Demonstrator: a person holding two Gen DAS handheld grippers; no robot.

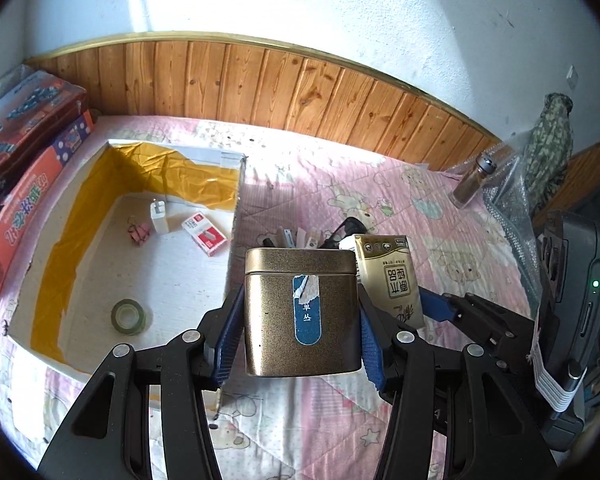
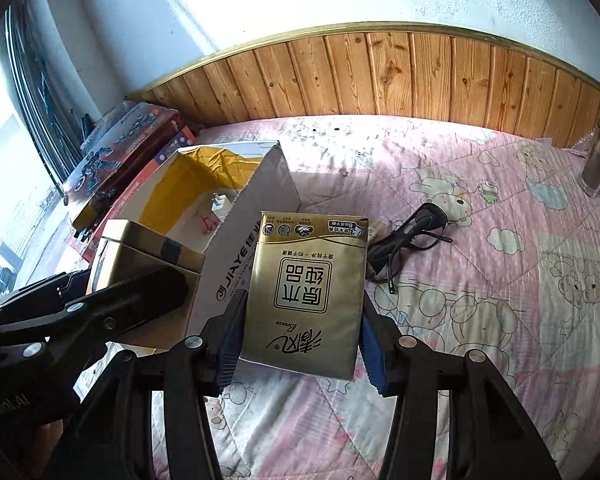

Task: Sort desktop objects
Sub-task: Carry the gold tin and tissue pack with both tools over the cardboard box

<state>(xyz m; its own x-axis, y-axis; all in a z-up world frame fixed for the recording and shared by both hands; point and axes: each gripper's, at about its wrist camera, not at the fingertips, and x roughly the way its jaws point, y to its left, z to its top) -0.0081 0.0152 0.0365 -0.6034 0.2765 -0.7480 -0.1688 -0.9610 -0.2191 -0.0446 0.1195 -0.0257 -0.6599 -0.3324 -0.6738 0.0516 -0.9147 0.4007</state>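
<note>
mid-sort: my left gripper (image 1: 300,320) has its jaws clamped on the gold tin (image 1: 302,312), my right gripper (image 2: 300,320) on the tissue pack (image 2: 306,292); next, i judge, both go into the open box (image 1: 236,200) left of my jaws.

Tin (image 1: 302,312) left of tissue pack (image 2: 306,292), box (image 1: 236,208) further left.

I see a bronze tin (image 1: 302,312), lid on and upright, pinched between my left claw's (image 1: 300,332) pads. A gold tissue pack (image 2: 306,294) stands clamped in my right claw (image 2: 300,344).
</note>
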